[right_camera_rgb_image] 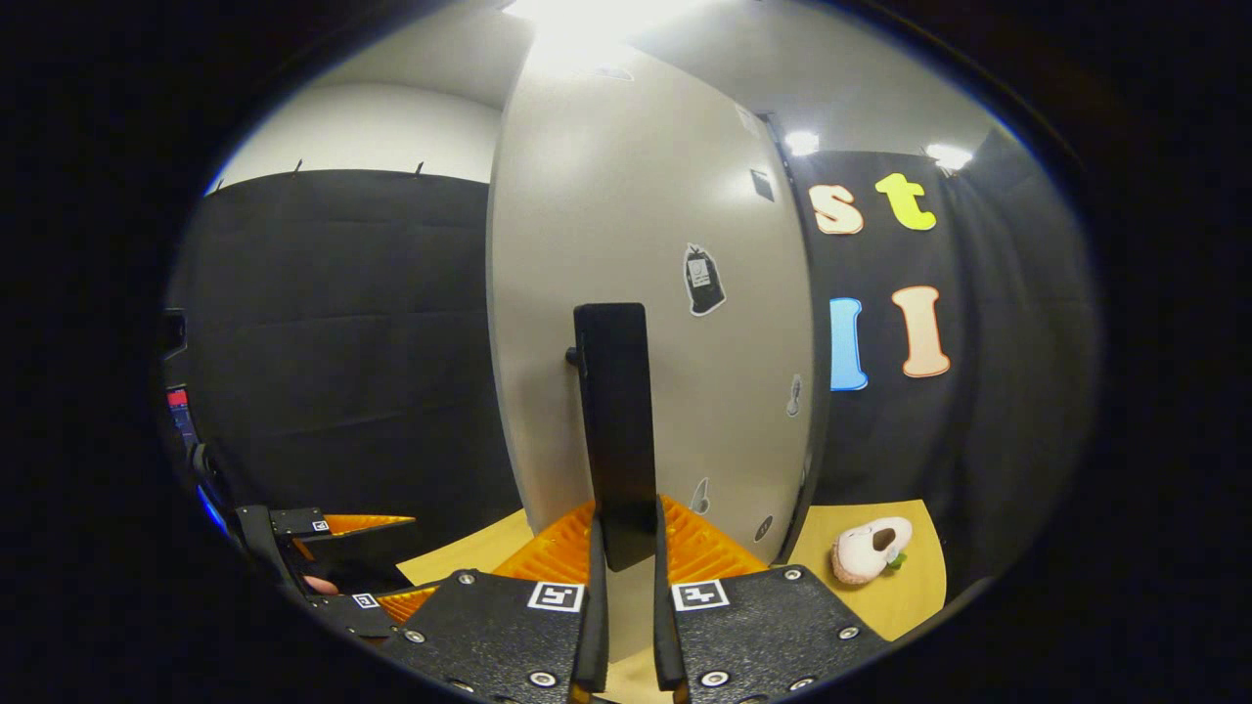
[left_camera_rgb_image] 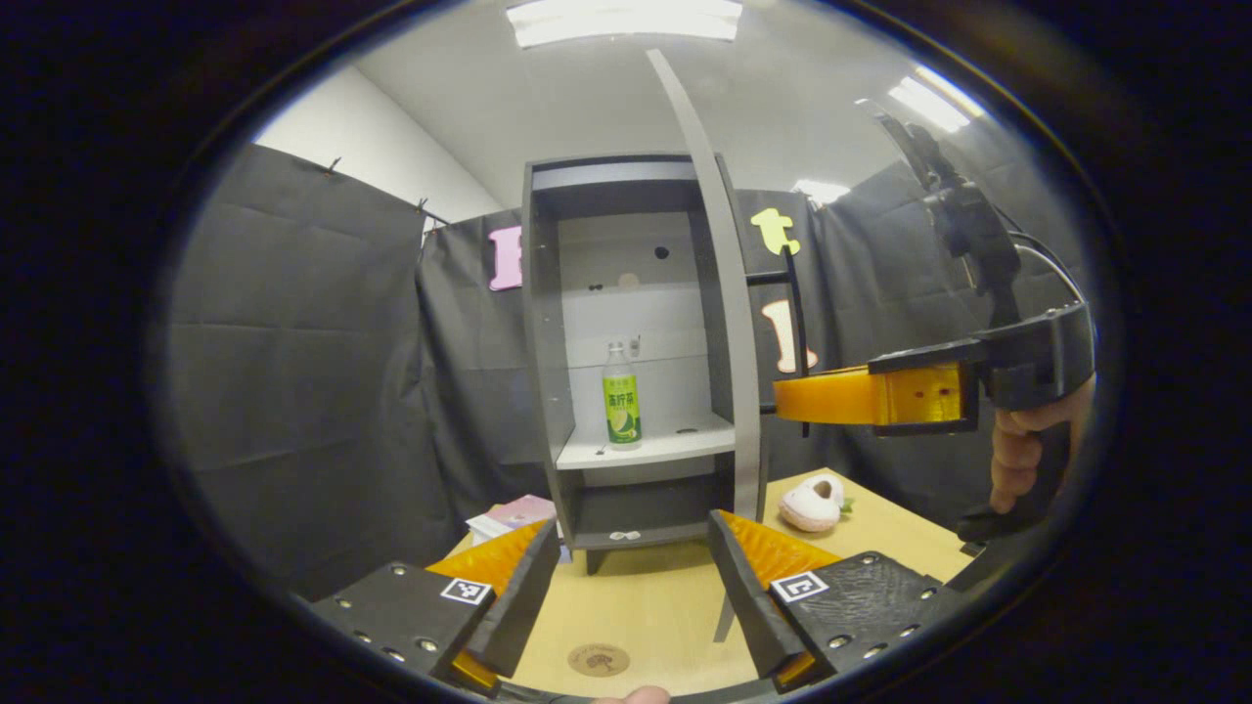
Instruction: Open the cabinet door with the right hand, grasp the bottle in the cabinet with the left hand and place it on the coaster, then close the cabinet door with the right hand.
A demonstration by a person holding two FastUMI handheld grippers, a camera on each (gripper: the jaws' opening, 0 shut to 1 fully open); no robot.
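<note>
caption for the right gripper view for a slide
Right hand-held gripper shut on the black door handle, holding the grey cabinet door open.

Bright ceiling lights (left_camera_rgb_image: 626, 20), glare, fisheye-warped edges.
</note>
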